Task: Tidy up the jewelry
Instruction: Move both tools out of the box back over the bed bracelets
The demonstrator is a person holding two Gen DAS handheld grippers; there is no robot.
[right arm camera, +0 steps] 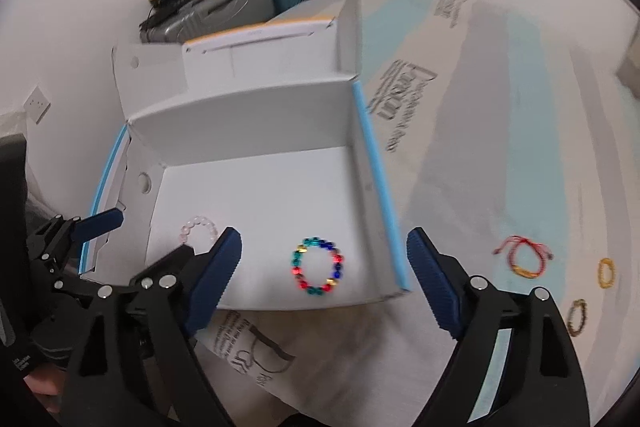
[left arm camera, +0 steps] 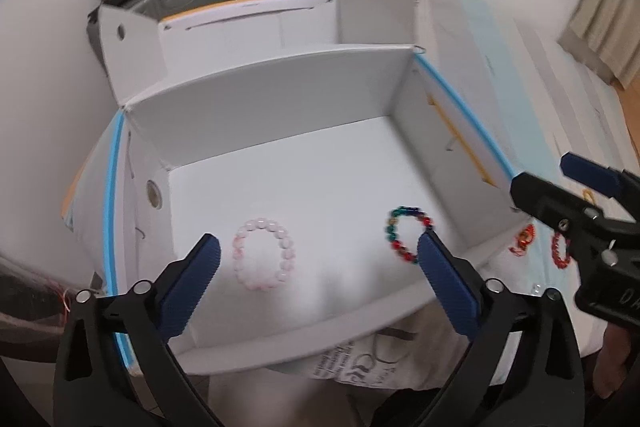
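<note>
Left to right, starting in the left wrist view: the left gripper point(left arm camera: 318, 259) is standing wide apart and carrying nothing, its ribbed blue pads point(left arm camera: 192, 287) framing the box floor. The pink bracelet point(left arm camera: 264, 254) is lying flat inside the white cardboard box point(left arm camera: 280, 107), at about 7 o'clock on the floor; it is a ring of pale, smooth round beads, apparently set down there as one sorted item. The multicoloured bracelet point(left arm camera: 408, 239) is resting at about 4 o'clock on the same floor, well apart from the pink one, and is made of glossy faceted beads in red, green and blue.

In the right wrist view, the right gripper point(right arm camera: 324, 267) is likewise spread wide and empty, hanging above the box's near edge with the multicoloured bracelet showing between its fingers but untouched. Judged from this, both pieces are deposited and the tools are free for further pickups.

Outside the box, on the printed cloth point(right arm camera: 460, 147) at 3 to 4 o'clock, three items are awaiting sorting: a red corded bracelet point(right arm camera: 524, 261), a small yellow ring-shaped band point(right arm camera: 606, 271) and a dark beaded bracelet point(right arm camera: 577, 317). The box walls are matte, stiff card with a blue edge strip.
</note>
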